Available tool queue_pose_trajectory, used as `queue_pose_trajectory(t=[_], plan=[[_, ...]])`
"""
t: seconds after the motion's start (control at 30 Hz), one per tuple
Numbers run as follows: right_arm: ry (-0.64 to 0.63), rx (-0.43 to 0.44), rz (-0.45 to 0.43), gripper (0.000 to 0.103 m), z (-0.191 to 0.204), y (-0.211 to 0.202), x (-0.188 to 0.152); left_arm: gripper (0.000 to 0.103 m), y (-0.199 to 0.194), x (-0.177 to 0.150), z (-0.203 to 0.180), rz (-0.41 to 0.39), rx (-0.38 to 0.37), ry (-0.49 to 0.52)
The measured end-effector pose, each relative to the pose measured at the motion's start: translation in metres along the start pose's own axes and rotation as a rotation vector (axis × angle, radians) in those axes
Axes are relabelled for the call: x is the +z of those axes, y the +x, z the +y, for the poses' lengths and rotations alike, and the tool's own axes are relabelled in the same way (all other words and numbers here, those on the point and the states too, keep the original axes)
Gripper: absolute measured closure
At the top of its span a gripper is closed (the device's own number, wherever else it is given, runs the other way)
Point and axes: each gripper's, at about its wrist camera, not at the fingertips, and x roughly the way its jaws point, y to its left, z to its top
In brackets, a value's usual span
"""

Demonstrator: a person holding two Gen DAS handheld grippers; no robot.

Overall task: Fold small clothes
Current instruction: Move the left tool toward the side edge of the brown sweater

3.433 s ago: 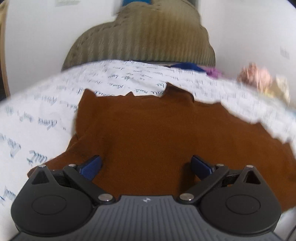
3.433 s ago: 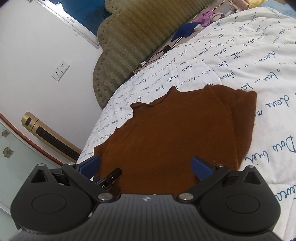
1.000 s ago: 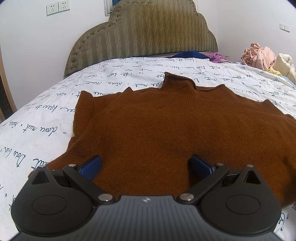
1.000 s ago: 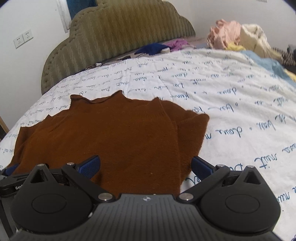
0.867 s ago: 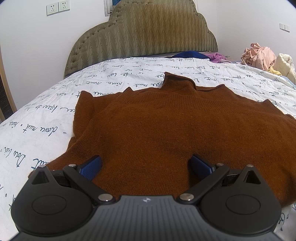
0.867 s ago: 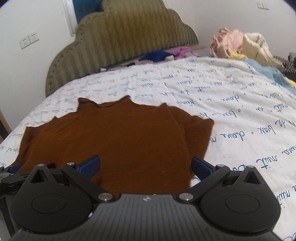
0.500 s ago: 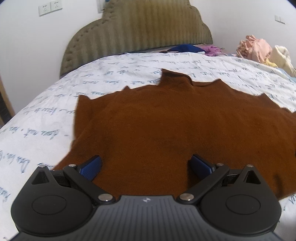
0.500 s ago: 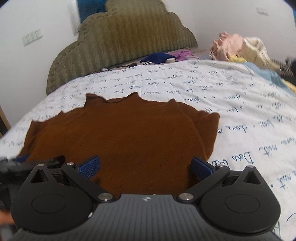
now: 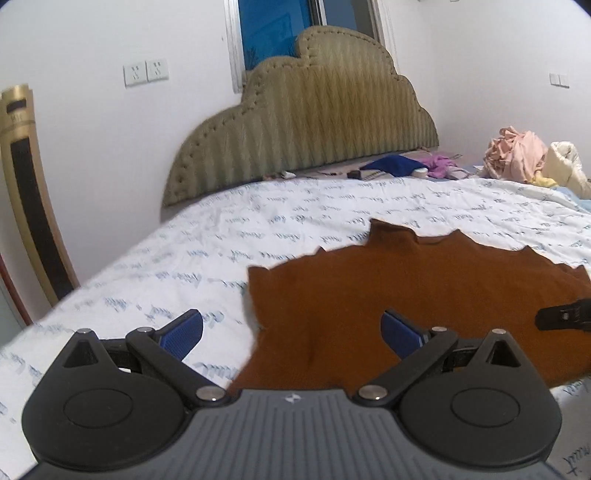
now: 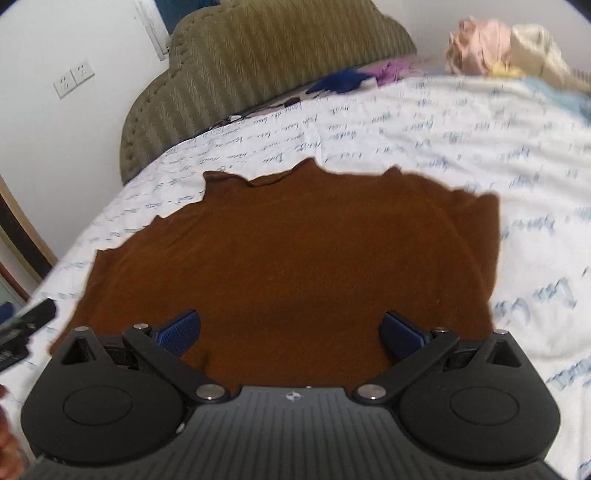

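Barely started, by the look of it. Brown sweater (image 10: 288, 258) lying flat and spread out on the bed sheet (image 9: 258, 229), collar pointing to the far side toward the headboard (image 9: 303, 129), hem nearest the cameras. One sleeve already lying tucked over the body on the right side (image 10: 476, 236), so maybe one small fold counted as done; the left sleeve and the main body folds all left to do.

Left gripper (image 9: 291, 328) hovering over the sweater's near left edge, jaws spread wide, nothing between them. Right gripper (image 10: 290, 328) over the near hem around the middle, jaws equally wide and empty. Neither touching cloth, as far as can be told.

Left view only: the window (image 9: 273, 33) above the headboard, the gold-trimmed tower thing (image 9: 26, 192) against the left wall, plus the tip of the other gripper poking in at right. Right view only: that folded-in sleeve and the sweater's whole outline. Clothes pile (image 10: 495, 37) at far right in both, blurrier in the right view.
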Motion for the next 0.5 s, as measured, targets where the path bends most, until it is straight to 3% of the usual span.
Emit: queue_pose_trajectory(t=[0.2,0.4,0.5], plan=[[-0.12,-0.136,-0.089,0.0,-0.015,0.002,-0.009,0.0,0.0,-0.01,0.0,0.013,0.011,-0.014],[-0.287,-0.238,-0.172,0.0,-0.019,-0.005,-0.022,0.0,0.005,-0.009,0.024,0.032,0.03,-0.037],[-0.344,-0.17,-0.176,0.0,-0.009,-0.011,-0.023,0.0,0.014,-0.009,0.039,0.081,0.02,-0.062]])
